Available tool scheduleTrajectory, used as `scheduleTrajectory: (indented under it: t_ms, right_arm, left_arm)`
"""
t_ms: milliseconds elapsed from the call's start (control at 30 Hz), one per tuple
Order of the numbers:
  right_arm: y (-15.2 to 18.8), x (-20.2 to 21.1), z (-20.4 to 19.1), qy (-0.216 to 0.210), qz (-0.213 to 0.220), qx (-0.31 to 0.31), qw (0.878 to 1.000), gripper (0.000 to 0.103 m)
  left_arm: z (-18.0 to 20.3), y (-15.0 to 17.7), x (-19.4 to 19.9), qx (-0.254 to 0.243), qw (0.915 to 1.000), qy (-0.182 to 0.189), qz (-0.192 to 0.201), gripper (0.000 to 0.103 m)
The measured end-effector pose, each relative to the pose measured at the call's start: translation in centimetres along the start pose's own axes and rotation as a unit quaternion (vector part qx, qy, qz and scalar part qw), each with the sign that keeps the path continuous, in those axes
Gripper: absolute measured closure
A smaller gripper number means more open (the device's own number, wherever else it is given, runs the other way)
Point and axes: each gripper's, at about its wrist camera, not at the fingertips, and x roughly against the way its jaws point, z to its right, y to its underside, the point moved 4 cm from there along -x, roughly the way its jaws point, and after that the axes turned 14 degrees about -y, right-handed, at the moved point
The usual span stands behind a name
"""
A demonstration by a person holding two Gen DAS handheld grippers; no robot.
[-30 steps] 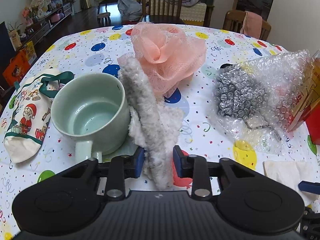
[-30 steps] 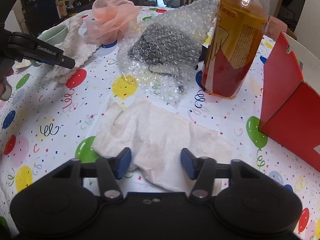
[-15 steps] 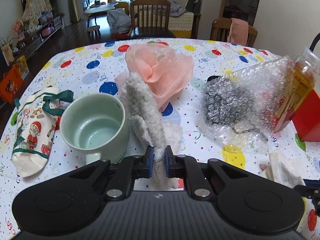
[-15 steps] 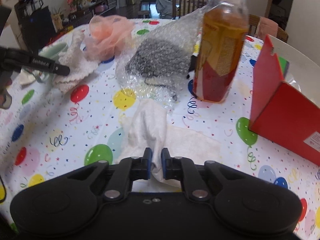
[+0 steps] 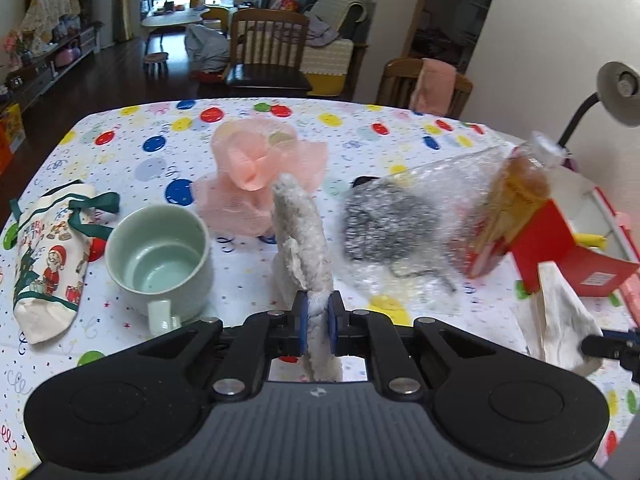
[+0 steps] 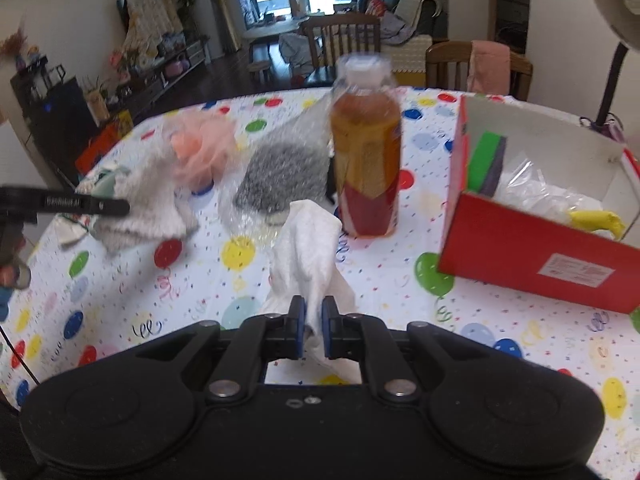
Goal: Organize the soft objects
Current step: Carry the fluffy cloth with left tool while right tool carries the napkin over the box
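**Both hand-held grippers clamped on cloths above the balloon-print surface**

Left wrist view: the left hand-held gripper (image 5: 317,328) has its blue pads pressed tight on a fuzzy grey-white cloth (image 5: 301,236), which stands up from the jaws as a narrow fold and hangs a little below them. Behind the cloth lies a pink mesh puff (image 5: 256,176) on the surface (image 5: 400,136). To the left stands a pale green mug (image 5: 160,256), upright and with its handle toward the camera, and left of that lies a Christmas-print drawstring pouch (image 5: 44,256). To the right, a sheet of bubble wrap (image 5: 400,224) covers a dark grey bundle, and an amber bottle (image 5: 508,208) shows, blurred, just beyond it. At the far right edge a white cloth (image 5: 560,312) hangs from a dark gripper tip.

Right wrist view: the right hand-held gripper (image 6: 313,328) is closed narrowly on that white cloth (image 6: 308,248), whose bunched body rises ahead of the jaws, clear of the surface. Just beyond it stands the bottle, upright, with the bubble wrap to its left. An open red box (image 6: 532,248) sits to the right, with a green-and-grey sponge and clear plastic inside. At the left edge the other gripper holds the fuzzy cloth raised, blurred.
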Motion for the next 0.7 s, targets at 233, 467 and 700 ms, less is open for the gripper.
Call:
scheduleTrajectory:
  t_ms: [233,467,700]
  right_arm:
    - [-1.3,3.1,1.5,0.005,0.038,-0.035,0.999,0.095]
    - [-2.2,5.5,3.4,0.018,0.074,-0.048,0.996,0.095]
    - [-3.7,7.9,5.8,0.044,0.103,-0.044,0.993,0.095]
  left_arm:
    - [2.4,-0.7,2.9,-0.017,0.9992,0.033,0.015,0.093]
    - [5.6,-1.6,4.8,-0.027,0.9969,0.072,0.015,0.093]
    - [9.6,-3.4,7.0,-0.042,0.993,0.106,0.028,0.093]
